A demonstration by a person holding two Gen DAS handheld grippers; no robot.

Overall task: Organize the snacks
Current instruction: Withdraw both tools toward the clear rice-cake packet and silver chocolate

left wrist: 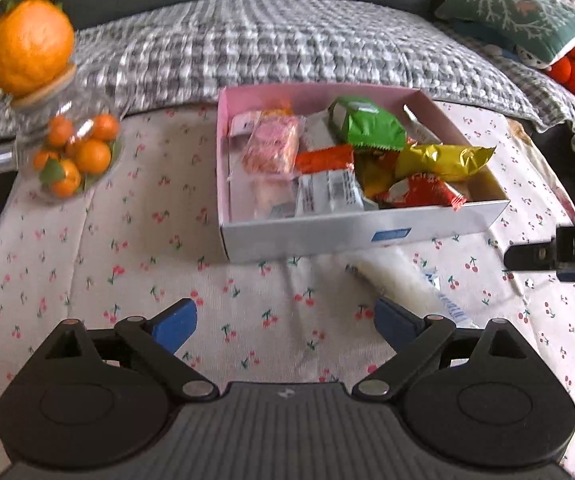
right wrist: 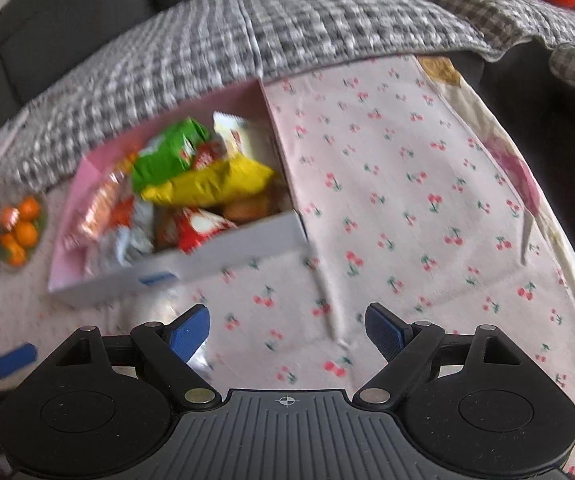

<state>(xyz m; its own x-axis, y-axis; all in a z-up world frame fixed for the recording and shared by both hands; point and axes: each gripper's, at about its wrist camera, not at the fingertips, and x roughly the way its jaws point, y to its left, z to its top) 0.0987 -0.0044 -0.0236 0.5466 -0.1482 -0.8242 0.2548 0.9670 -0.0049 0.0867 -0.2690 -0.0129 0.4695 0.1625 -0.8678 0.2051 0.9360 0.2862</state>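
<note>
A shallow pink-lined cardboard box [left wrist: 311,234] stands on the cherry-print tablecloth, filled with several snack packets: a green one [left wrist: 367,124], a yellow one [left wrist: 443,160], red and pink ones. The same box [right wrist: 223,256] shows at the left in the right wrist view, blurred. A white packet [left wrist: 403,280] lies on the cloth in front of the box, just ahead of my left gripper's right finger. My left gripper [left wrist: 285,324] is open with nothing between its blue pads. My right gripper [right wrist: 287,332] is open over bare cloth, right of the box.
A glass jar of small oranges [left wrist: 71,152] with an orange-shaped lid [left wrist: 27,48] stands at the left. Behind the table lies a grey checked blanket [left wrist: 287,44] on a sofa, with a green cushion [left wrist: 519,12]. The other gripper's finger [left wrist: 547,256] shows at the right edge.
</note>
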